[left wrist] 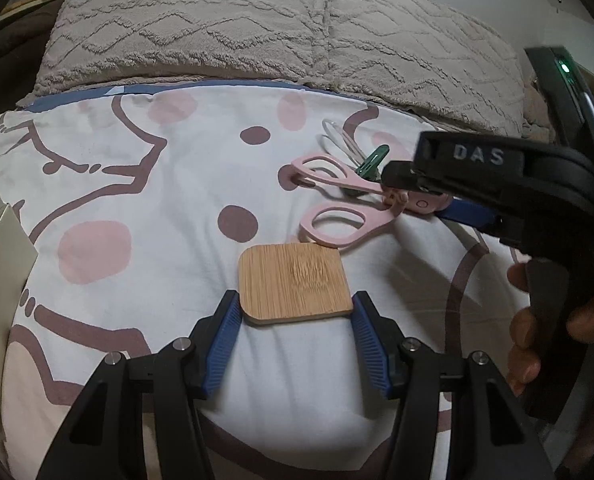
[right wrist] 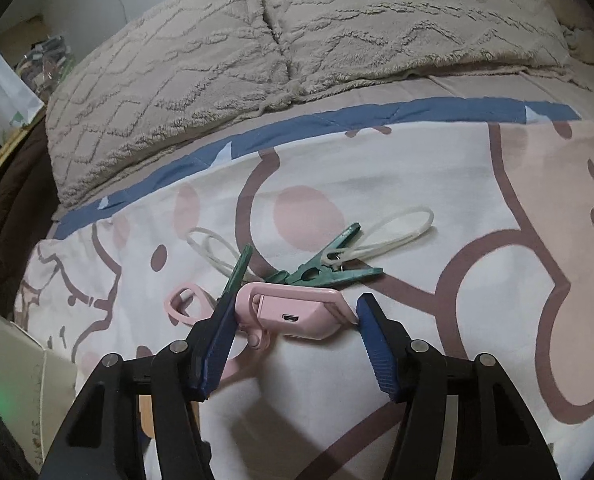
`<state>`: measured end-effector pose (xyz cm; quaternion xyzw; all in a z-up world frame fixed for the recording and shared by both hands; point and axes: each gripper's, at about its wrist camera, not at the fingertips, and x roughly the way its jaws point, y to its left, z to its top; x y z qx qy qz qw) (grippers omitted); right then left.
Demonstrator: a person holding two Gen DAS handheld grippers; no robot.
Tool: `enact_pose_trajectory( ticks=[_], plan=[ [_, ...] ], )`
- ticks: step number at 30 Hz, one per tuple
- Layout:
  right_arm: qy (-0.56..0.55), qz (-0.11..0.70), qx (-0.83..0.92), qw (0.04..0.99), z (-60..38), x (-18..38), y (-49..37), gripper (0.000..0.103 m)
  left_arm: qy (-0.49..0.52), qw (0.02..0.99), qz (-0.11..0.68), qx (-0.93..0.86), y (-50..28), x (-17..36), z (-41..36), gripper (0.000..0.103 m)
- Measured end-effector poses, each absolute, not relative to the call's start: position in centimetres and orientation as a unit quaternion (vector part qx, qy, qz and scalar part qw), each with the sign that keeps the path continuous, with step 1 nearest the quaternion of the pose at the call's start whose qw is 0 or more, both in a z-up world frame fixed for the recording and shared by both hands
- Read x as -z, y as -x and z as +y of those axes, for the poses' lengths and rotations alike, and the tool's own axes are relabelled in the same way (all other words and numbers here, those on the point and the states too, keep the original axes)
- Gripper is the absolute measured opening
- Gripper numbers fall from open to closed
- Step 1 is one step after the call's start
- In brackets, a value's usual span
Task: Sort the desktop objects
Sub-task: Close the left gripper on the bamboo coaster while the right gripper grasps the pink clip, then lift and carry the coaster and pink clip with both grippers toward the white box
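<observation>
Both pads of the left hand-held gripper (left wrist: 296, 312) clamp the wooden coaster (left wrist: 295, 283), hiding its near edge.

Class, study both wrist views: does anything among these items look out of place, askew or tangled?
Yes. The objects lie on a printed bedsheet, not a desk. The pink scissors lie open, handles splayed, crowded against the green clothes pegs and a pink device. The wooden coaster lies flat between the left gripper's fingers.
</observation>
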<state>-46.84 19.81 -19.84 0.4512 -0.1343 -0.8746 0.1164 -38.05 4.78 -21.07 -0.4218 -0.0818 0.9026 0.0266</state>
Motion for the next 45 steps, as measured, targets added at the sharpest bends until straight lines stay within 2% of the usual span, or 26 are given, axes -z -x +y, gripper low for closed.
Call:
enact_pose_trajectory(
  ticks=[11, 18, 25, 30, 37, 41, 45],
  plan=[
    [-0.445, -0.162, 0.872, 0.124, 22.1, 19.9, 42.3, 0.061, 0.421, 0.023, -0.086, -0.903, 38.0, 21.2, 4.9, 0.058],
    [-0.448, -0.171, 0.874, 0.081, 26.4, 20.0, 40.1, 0.061, 0.424, 0.026, -0.081, -0.902, 38.3, 21.2, 5.4, 0.071],
    [-0.457, -0.163, 0.871, 0.076, 28.2, 20.1, 38.3, 0.061, 0.432, 0.021, -0.114, -0.895, 39.1, 21.2, 4.9, 0.074],
    [-0.453, -0.166, 0.873, 0.065, 28.5, 20.5, 38.3, 0.061, 0.439, 0.029, -0.1, -0.893, 39.2, 21.4, 5.6, 0.084],
    [-0.454, -0.176, 0.873, 0.037, 28.2, 20.5, 37.8, 0.061, 0.444, 0.024, -0.083, -0.892, 39.4, 21.6, 6.0, 0.084],
    [-0.449, -0.17, 0.877, 0.014, 27.8, 20.6, 37.6, 0.062, 0.446, 0.024, -0.073, -0.892, 39.5, 21.8, 6.4, 0.09],
    [-0.439, -0.174, 0.881, 0.012, 27.7, 20.8, 37.4, 0.062, 0.443, 0.027, -0.078, -0.893, 39.4, 21.7, 6.2, 0.09]
  ],
)
